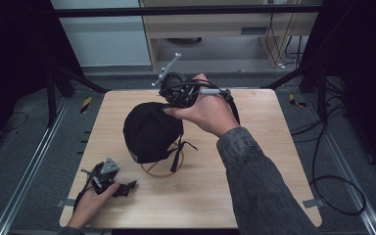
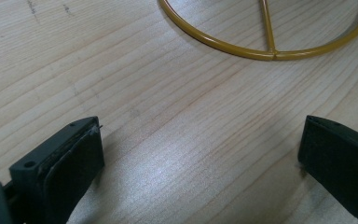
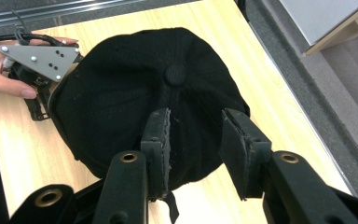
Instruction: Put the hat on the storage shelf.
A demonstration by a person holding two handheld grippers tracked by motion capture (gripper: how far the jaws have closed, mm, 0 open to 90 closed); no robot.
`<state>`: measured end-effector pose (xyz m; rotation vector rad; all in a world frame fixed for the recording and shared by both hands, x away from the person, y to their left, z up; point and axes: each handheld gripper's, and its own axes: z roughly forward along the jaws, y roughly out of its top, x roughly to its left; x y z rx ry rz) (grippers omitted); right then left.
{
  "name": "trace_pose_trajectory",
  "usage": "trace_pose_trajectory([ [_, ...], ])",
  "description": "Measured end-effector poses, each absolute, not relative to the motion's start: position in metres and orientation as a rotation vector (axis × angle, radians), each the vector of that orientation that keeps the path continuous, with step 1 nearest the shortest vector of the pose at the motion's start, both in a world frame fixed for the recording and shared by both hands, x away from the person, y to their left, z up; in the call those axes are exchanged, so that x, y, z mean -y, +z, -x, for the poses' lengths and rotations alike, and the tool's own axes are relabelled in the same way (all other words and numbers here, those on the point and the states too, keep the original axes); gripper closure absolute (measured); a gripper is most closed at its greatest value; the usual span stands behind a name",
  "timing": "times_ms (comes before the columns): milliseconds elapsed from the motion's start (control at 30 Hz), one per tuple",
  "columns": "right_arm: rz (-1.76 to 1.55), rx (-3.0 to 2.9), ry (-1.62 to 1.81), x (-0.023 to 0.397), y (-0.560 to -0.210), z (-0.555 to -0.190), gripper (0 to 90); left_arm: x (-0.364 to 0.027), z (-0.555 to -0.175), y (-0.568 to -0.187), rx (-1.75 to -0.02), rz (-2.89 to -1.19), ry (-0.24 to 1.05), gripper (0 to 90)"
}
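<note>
So the black baseball cap [image 1: 151, 131] is perched on a yellow wire stand [image 1: 162, 169] mid-table, and the right gripper [image 3: 195, 140] hangs over its far rim at about 1 o'clock, jaws parted and holding nothing, crown button just ahead of them. The left gripper [image 1: 111, 183] rests on the table at the cap's 7 o'clock, jaws wide apart and empty. My guess: the right one's far nearer for a grab.

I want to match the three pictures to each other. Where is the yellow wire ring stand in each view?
High view: yellow ring stand lies centre, under the black cap.
Left gripper view: its ring runs along the top edge.
Right gripper view: not visible; the cap sits centre.
Shared landmark: wooden table.
</note>
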<state>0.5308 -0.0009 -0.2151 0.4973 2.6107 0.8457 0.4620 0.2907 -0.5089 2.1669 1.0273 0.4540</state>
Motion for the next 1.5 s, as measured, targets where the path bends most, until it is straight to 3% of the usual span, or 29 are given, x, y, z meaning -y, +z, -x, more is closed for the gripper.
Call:
trace_pose_trajectory([
  [467, -0.570, -2.570, 0.882, 0.024, -0.221, -0.526, 44.8, -0.291, -0.462, -0.509, -1.025, -2.169, 0.453, 0.0],
  [767, -0.643, -2.538, 0.887, 0.042, -0.226, -0.524, 20.7, -0.291, -0.462, -0.509, -1.027, -2.168, 0.451, 0.0],
  [933, -0.662, -2.521, 0.892, 0.049, -0.229, -0.522, 12.4, -0.291, -0.462, -0.509, -1.026, -2.170, 0.453, 0.0],
  [1100, -0.666, -2.492, 0.894, 0.058, -0.232, -0.519, 7.9, -0.291, -0.462, -0.509, -1.027, -2.168, 0.450, 0.0],
  [1500, -0.703, -2.460, 0.883, 0.087, -0.245, -0.510, 6.3, -0.291, -0.462, -0.509, -1.029, -2.167, 0.452, 0.0],
])
